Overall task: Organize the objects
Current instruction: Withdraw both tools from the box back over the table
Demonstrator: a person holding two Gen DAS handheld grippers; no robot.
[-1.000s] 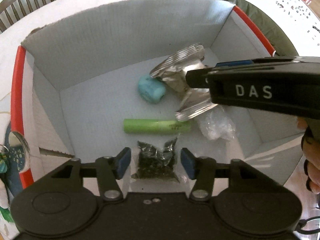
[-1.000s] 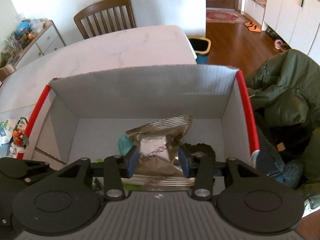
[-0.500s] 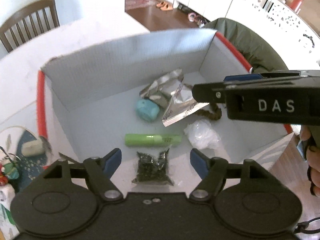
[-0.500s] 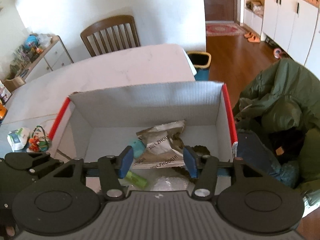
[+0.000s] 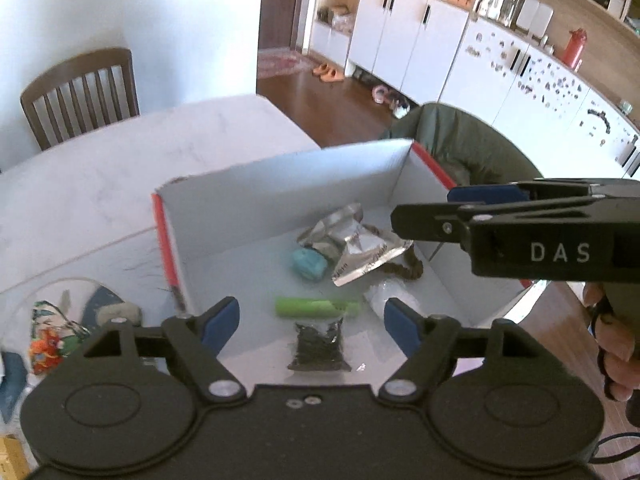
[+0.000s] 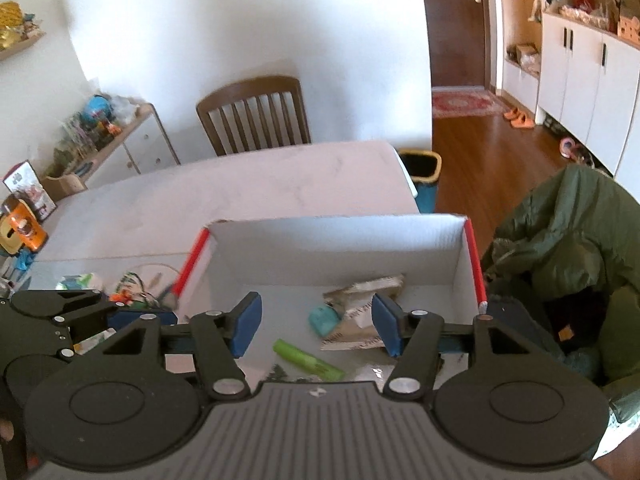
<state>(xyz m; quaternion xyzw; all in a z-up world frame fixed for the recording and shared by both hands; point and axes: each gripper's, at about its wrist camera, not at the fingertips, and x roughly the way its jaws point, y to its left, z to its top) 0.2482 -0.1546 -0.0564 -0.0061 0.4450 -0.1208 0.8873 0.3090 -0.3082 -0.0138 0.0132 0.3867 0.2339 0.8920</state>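
An open white cardboard box with red edges stands on the table. Inside lie two silver foil packets, a teal lump, a green tube, a small bag of dark bits, a clear plastic bag and a brown braided item. My left gripper hovers open above the box's near side, empty. My right gripper is open and empty above the box; the foil packets, teal lump and green tube lie below it.
Small toys and packets lie on the table left of the box. A green jacket hangs over a seat at the right. A wooden chair stands beyond the table's far edge, a bin beside it. A hand holds the right gripper.
My right gripper opened and let the silver foil packet drop into the box, then rose. My left gripper opened wider and also lifted away from the box.
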